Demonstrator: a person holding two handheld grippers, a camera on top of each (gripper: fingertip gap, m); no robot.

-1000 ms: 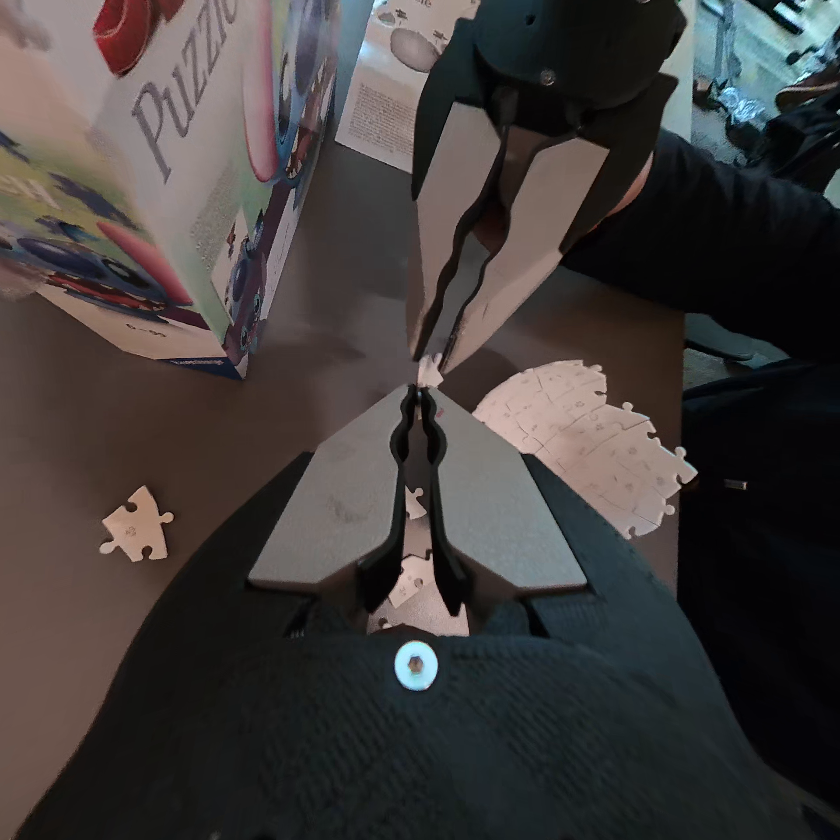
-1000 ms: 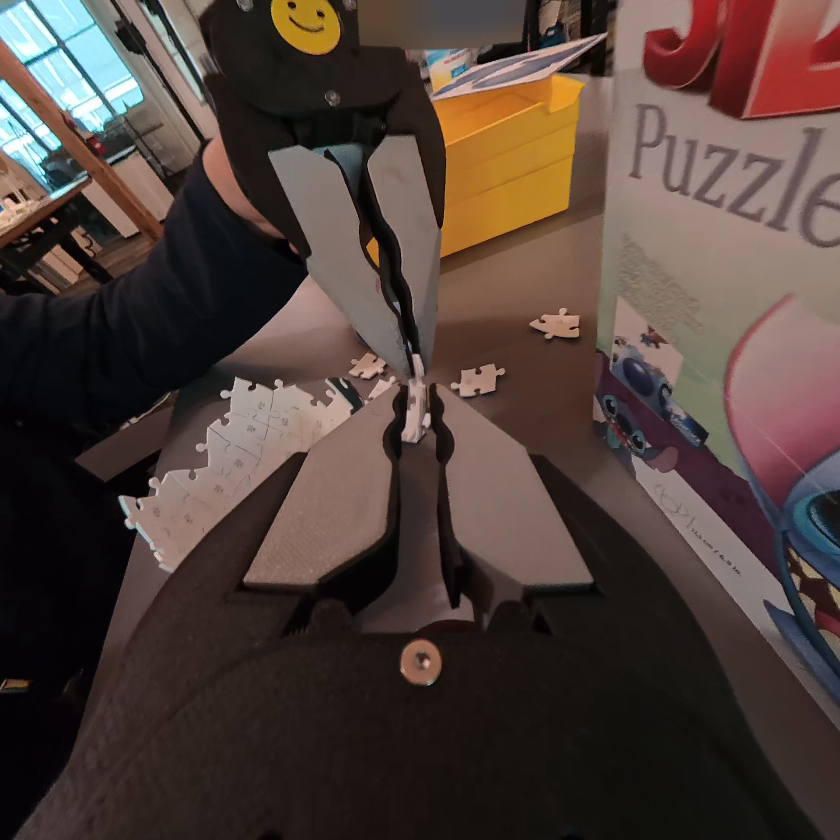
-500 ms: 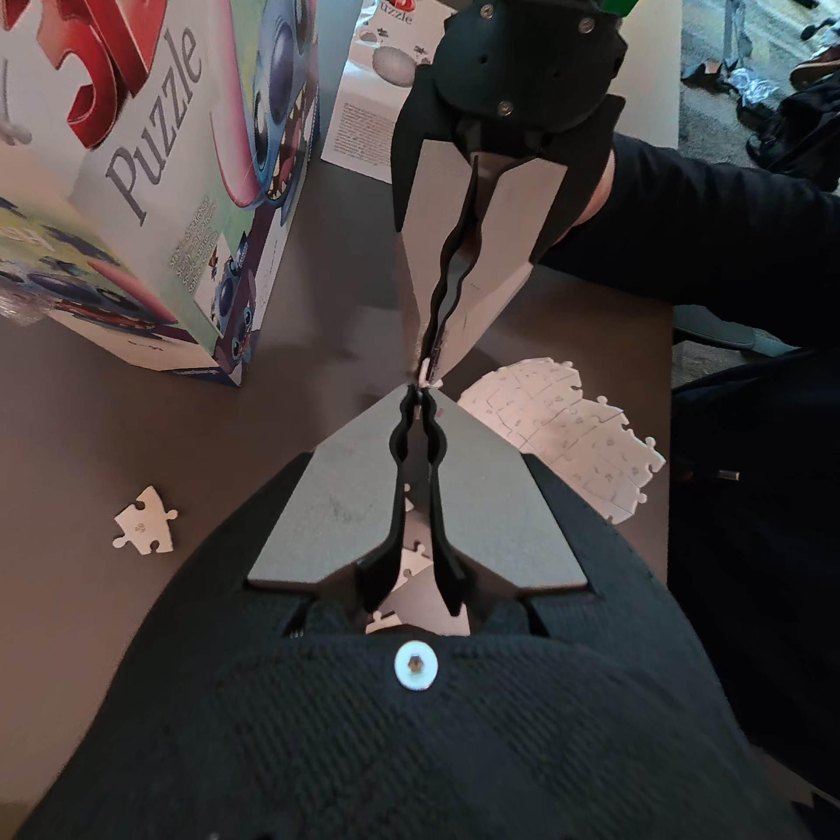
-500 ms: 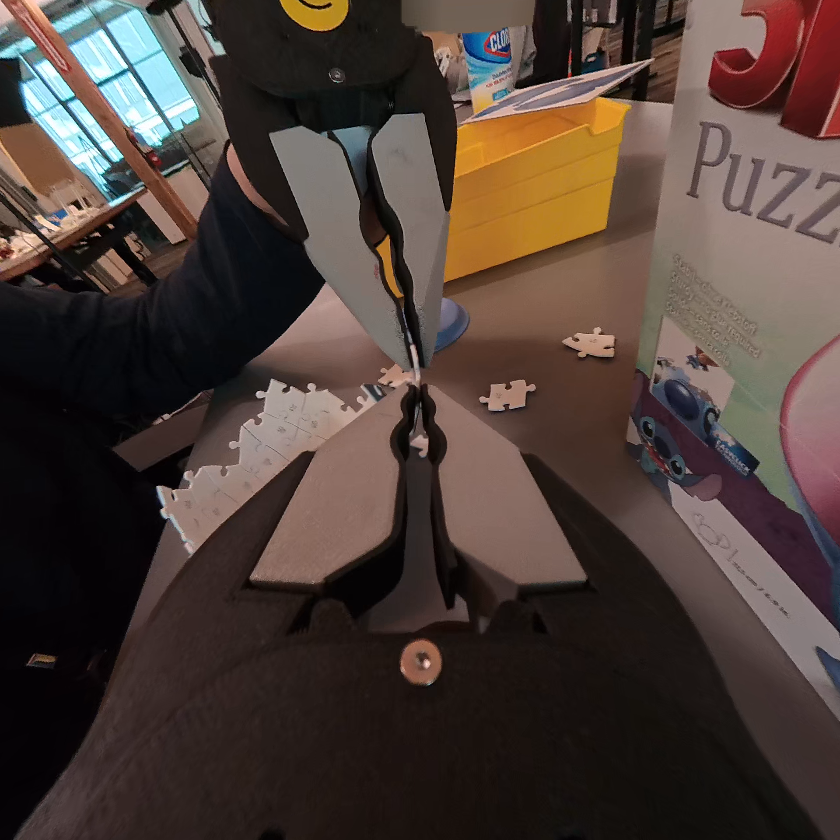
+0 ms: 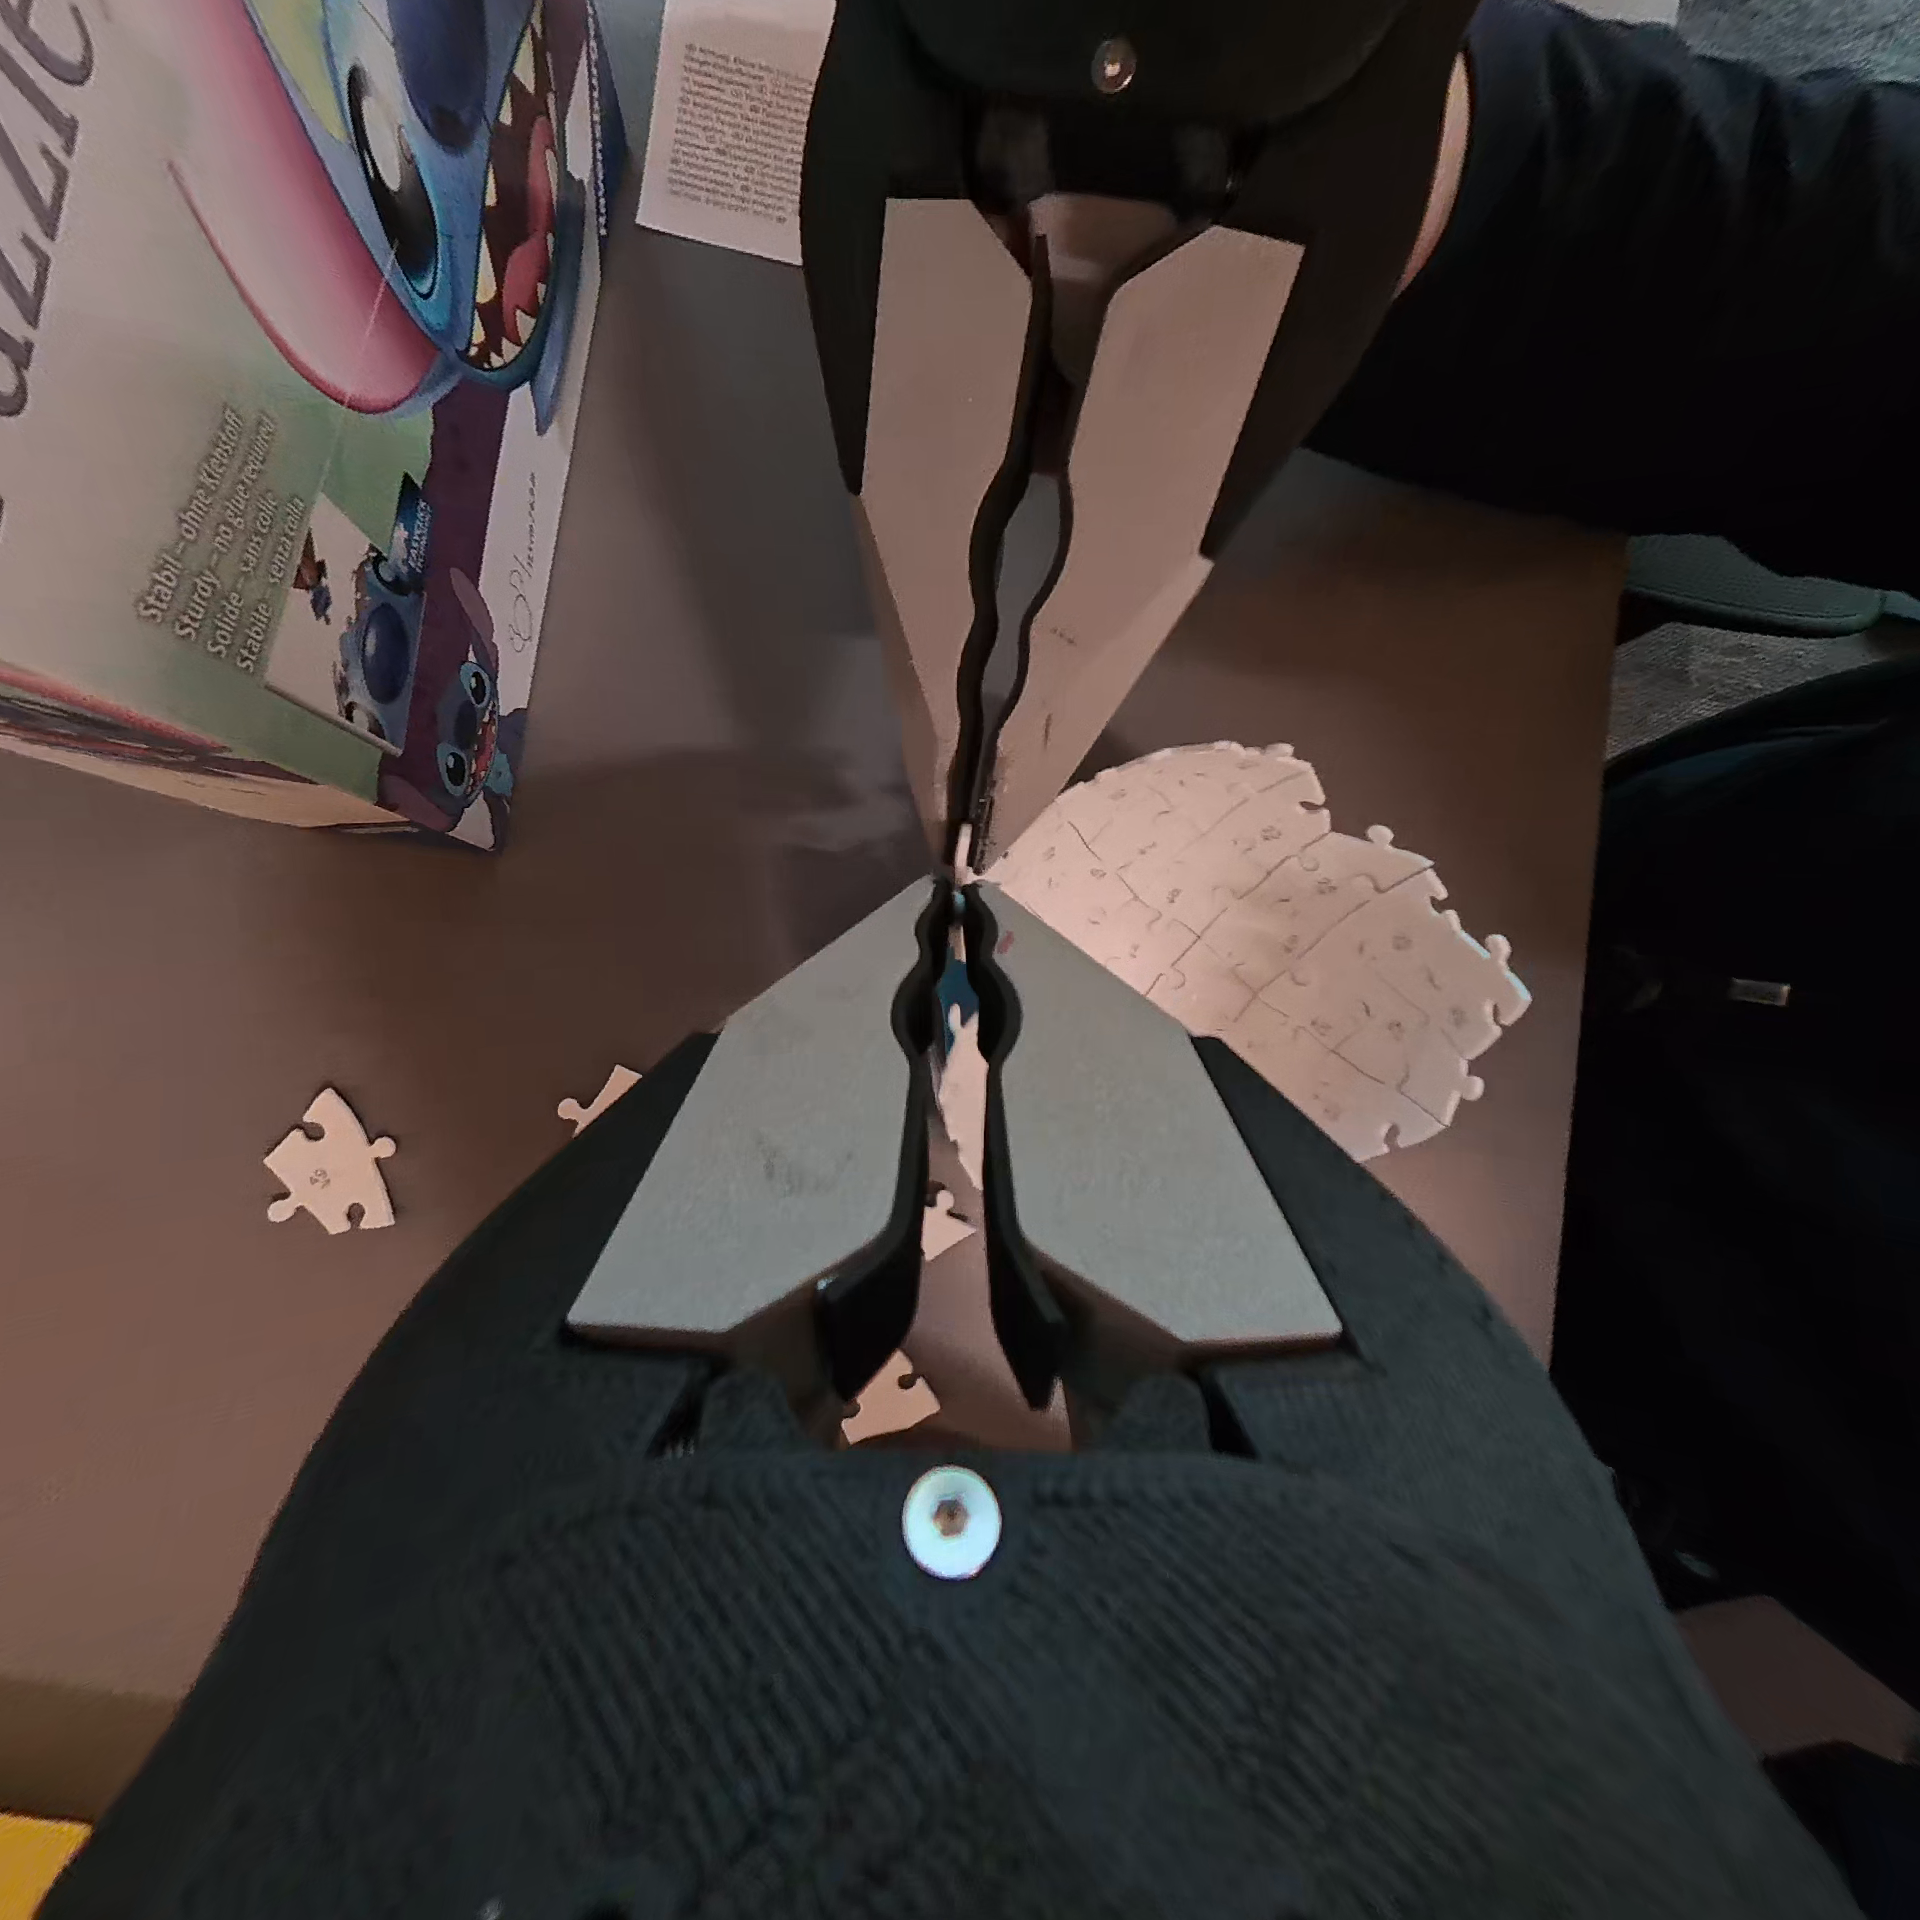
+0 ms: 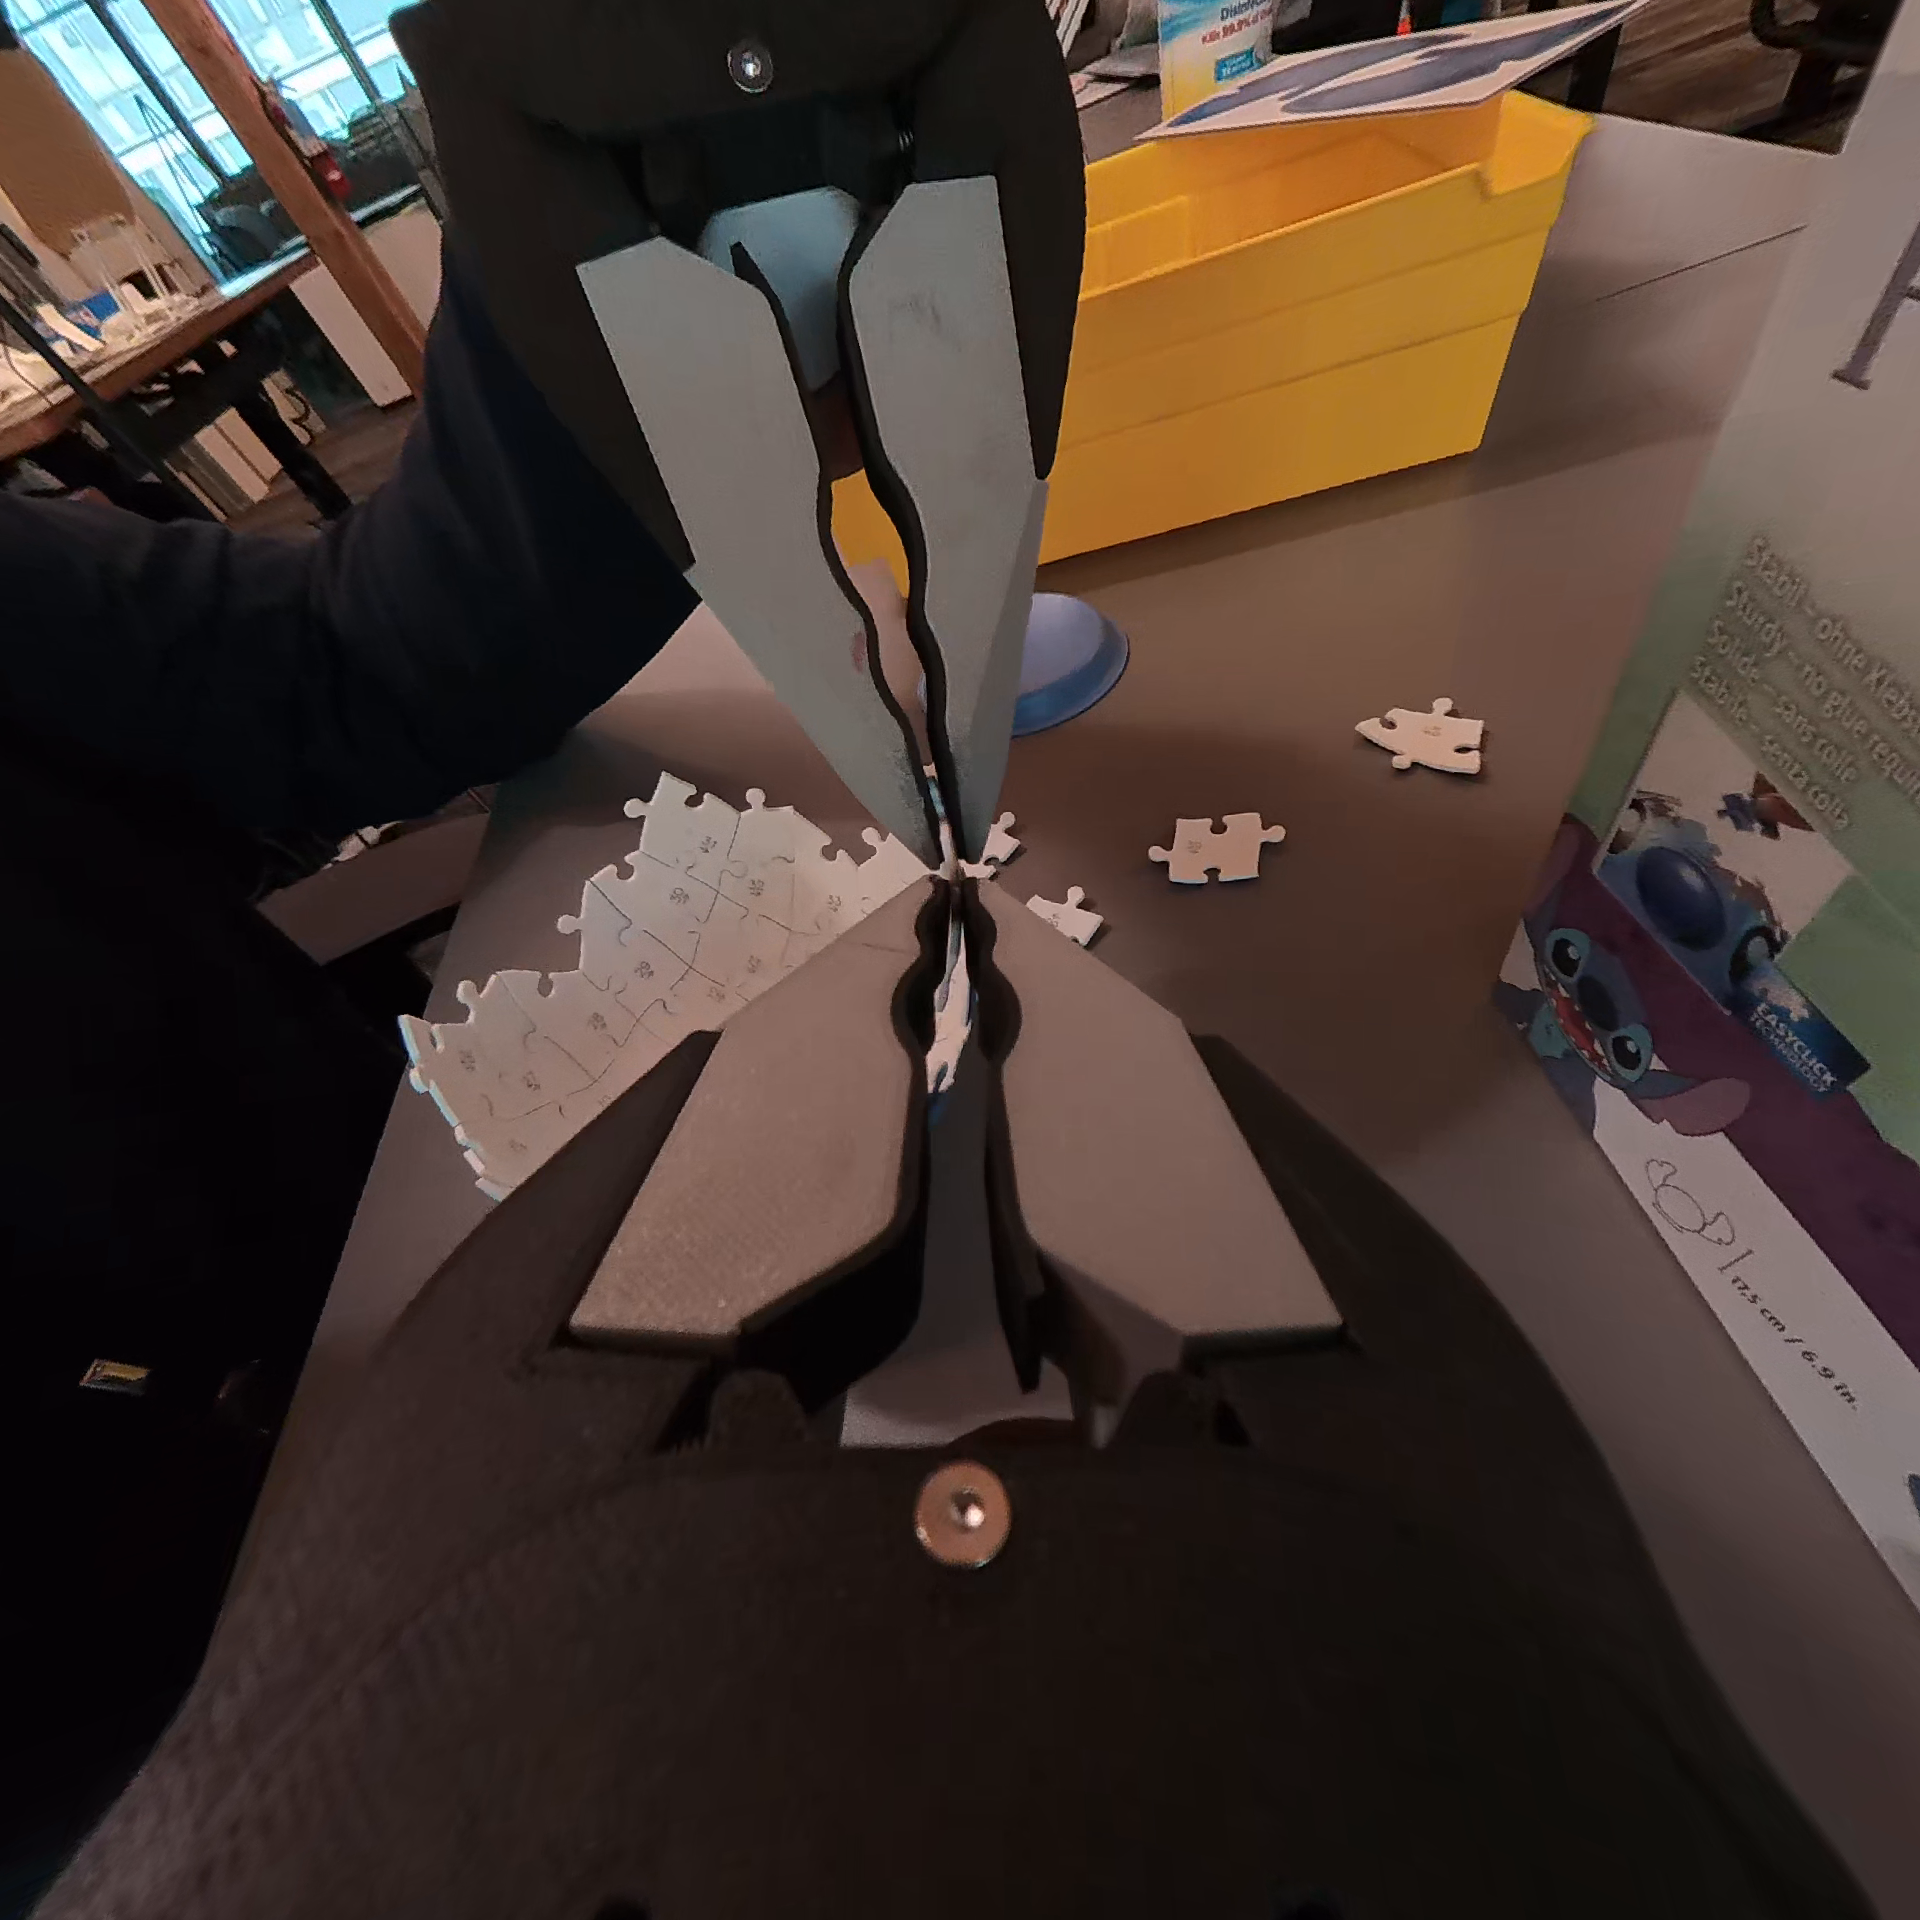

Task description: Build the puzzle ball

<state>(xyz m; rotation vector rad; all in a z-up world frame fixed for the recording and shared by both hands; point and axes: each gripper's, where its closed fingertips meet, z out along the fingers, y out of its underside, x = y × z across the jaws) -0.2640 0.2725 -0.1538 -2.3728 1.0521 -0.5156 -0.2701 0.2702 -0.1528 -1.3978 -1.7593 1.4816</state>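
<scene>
My left gripper point(image 5: 954, 896) and right gripper point(image 6: 956, 883) meet tip to tip above the brown table point(image 5: 208, 987). Both are shut, each on a small white and blue puzzle piece. The right one's piece point(image 5: 967, 834) shows as a white sliver at its tips; it also shows between the fingers in the right wrist view point(image 6: 951, 1003). The left gripper point(image 6: 943, 847) holds its piece edge-on. The curved white part-built ball shell point(image 5: 1268, 935) lies on the table below and to my right, also seen in the right wrist view point(image 6: 665, 966).
The tall puzzle box point(image 5: 260, 416) stands at the left, close by point(image 6: 1766, 935). Loose pieces lie on the table point(image 5: 332, 1164) point(image 6: 1216, 847) point(image 6: 1429, 732). A yellow bin point(image 6: 1299, 343) and blue dome stand point(image 6: 1070, 665) sit behind. A paper sheet point(image 5: 727, 135) lies farther off. A person's dark sleeves hold both grippers. Both grippers' tips are close together, under 4 cm apart.
Both grippers stay shut and tip to tip. They have drawn closer to each other's cameras and sunk a little toward the shell and table.
</scene>
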